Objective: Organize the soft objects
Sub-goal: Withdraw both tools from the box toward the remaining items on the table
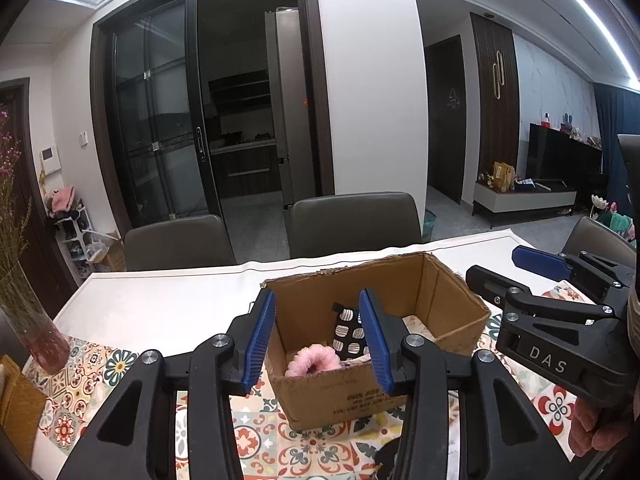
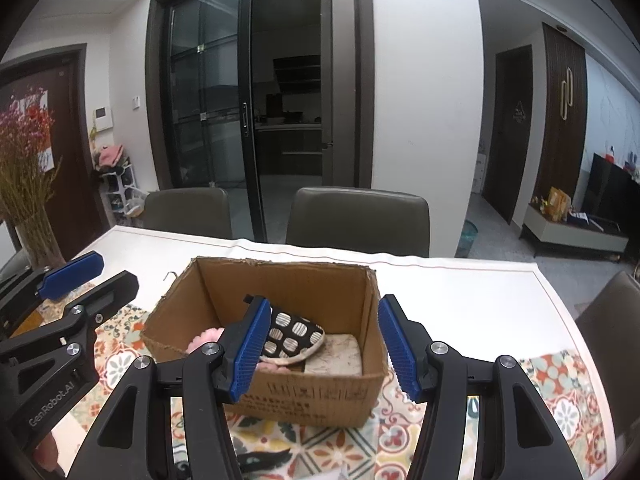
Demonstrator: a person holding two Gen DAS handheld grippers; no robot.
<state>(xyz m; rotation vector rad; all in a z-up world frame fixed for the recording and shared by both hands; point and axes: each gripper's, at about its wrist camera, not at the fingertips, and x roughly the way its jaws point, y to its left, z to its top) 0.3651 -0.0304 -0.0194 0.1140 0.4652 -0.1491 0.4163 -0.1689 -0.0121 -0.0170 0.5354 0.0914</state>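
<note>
An open cardboard box stands on the patterned tablecloth. In it lie a fluffy pink scrunchie, a black pouch with white dots and a pale beige pad. My left gripper hovers open over the box's near left side with nothing between its blue pads. My right gripper is open over the near right side, also holding nothing. A dark soft item lies on the cloth in front of the box, partly hidden.
A glass vase of dried flowers stands at the table's left. Two grey chairs sit behind the far edge and another at the right end. Beyond the box lies bare white tabletop.
</note>
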